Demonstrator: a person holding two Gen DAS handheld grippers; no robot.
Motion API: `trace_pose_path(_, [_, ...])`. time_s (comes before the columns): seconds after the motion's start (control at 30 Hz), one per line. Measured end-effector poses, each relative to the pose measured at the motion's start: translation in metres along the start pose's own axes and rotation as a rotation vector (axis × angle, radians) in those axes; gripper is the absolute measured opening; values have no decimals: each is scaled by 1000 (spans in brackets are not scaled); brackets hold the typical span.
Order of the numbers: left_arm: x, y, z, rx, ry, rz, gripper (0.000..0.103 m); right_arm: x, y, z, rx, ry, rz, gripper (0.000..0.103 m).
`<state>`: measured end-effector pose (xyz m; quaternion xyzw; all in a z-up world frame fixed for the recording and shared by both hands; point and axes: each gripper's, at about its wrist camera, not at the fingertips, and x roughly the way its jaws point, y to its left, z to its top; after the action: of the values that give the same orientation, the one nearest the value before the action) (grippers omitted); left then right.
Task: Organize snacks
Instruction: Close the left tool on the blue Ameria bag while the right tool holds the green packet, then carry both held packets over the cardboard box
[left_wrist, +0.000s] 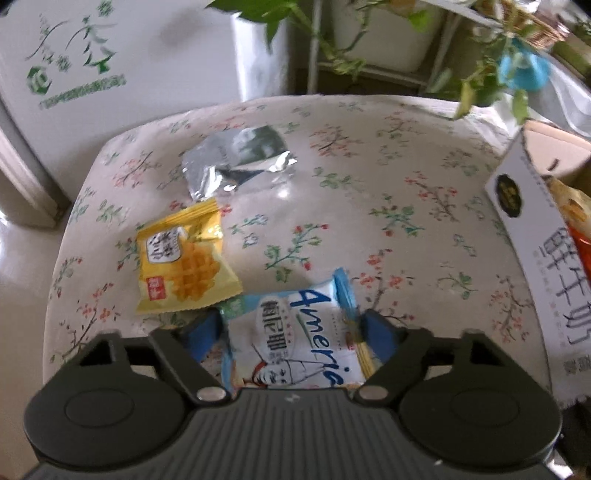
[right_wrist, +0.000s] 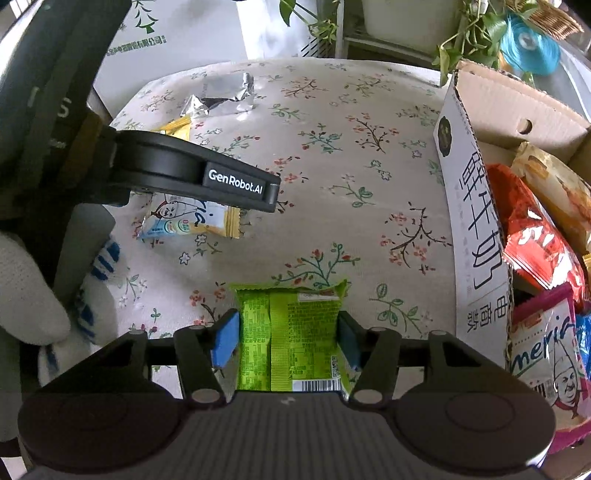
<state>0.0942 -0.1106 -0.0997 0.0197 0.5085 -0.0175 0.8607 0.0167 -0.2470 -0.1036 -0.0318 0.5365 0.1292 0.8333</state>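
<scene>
Straddling a blue-white snack pack (left_wrist: 295, 332), the left tongs (left_wrist: 291, 332) sit around it at 6 o'clock of the left wrist view, blue pads at both side edges of the pack. Contact looks made on the right seam, left side unclear, so calling it not yet pinched. Right tongs (right_wrist: 290, 338) clamped on a green snack pack (right_wrist: 291, 339), pads pressed on both long sides, pack lying over the floral table (right_wrist: 351, 166).

Handling, judged: all packs are light, air-puffed film, soft and crinkly, prob slippery; contents likely crumbly, so go easy on squeeze. Best hold is across the narrow width at mid-body, or on the flat crimped end seams.

Yellow waffle pack (left_wrist: 186, 258) at 9 o'clock, touching the blue-white pack's corner. Silver foil pack (left_wrist: 232, 162) at 11 o'clock, near the yellow one. Carton box (right_wrist: 476, 236) at 3 o'clock, already w/ several packs inside, likely the drop spot.
</scene>
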Motion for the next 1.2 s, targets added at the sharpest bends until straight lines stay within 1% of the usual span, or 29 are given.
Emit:
trace_pose_path(0.1, [-3, -4, -2, 30, -11, -14, 68, 1, -1, 0, -17, -2, -1, 62])
trace_pose_path(0.17, [-5, -4, -3, 33, -8, -19, 66, 0, -1, 0, -27, -5, -1, 59])
trace_pose_path(0.3, [-6, -3, -3, 33, -8, -21, 65, -2, -4, 0, -16, -10, 1, 58])
trace_pose_path(0.67, [-20, 9, -1, 7, -33, -47, 64, -17, -6, 7, 8, -66, -4, 58])
trace_pose_path(0.9, [-34, 20, -2, -20, -55, -62, 64, -26, -9, 18, 40, -114, -3, 58])
trace_pose_path(1.1, [-48, 27, -2, -9, -102, -46, 64, -35, -8, 31, 67, -161, 10, 58])
trace_pose_path(1.2, [-52, 31, -2, -18, -102, -55, 64, -37, -9, 35, 78, -172, 12, 58])
